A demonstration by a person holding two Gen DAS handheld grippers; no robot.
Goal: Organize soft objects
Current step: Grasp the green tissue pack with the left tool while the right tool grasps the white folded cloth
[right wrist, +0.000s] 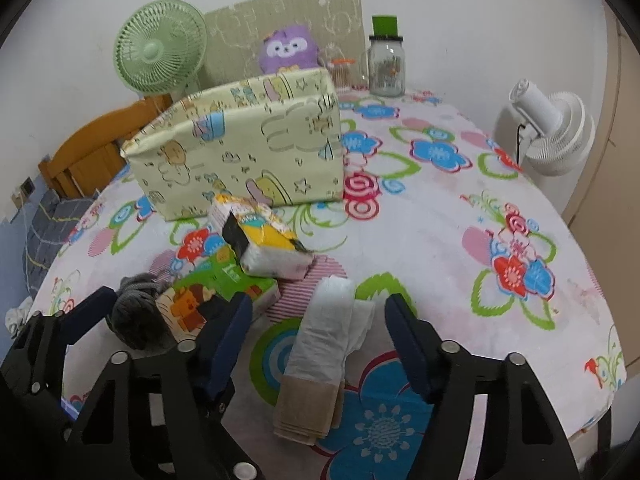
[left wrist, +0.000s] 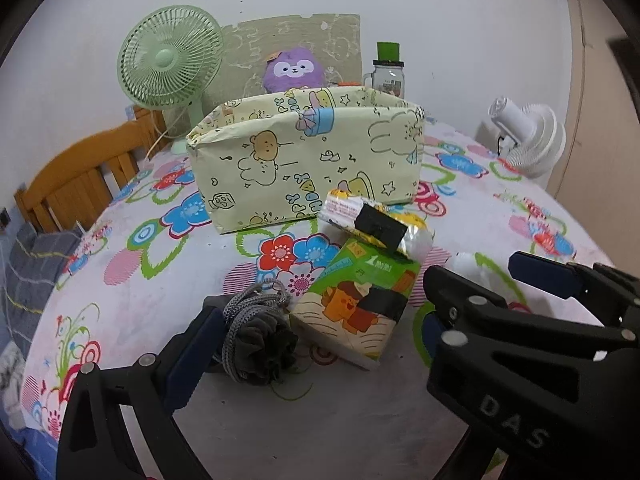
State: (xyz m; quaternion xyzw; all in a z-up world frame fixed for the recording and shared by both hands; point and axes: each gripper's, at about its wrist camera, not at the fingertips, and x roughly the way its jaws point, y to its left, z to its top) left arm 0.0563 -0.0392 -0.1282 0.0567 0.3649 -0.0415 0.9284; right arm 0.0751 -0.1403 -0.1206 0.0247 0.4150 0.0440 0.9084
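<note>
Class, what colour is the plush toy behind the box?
Purple with a white face: the plush toy, clearest in the right wrist view.

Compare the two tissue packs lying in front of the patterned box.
The green tissue pack lies flat on the tablecloth; the yellow tissue pack rests tilted, partly on top of the green one. The green pack shows an orange cartoon animal; the yellow pack is yellow on top with white sides. The green pack sits nearer the grey drawstring pouch; the yellow one is nearer the patterned box. Both carry a strip of black tape.
</note>
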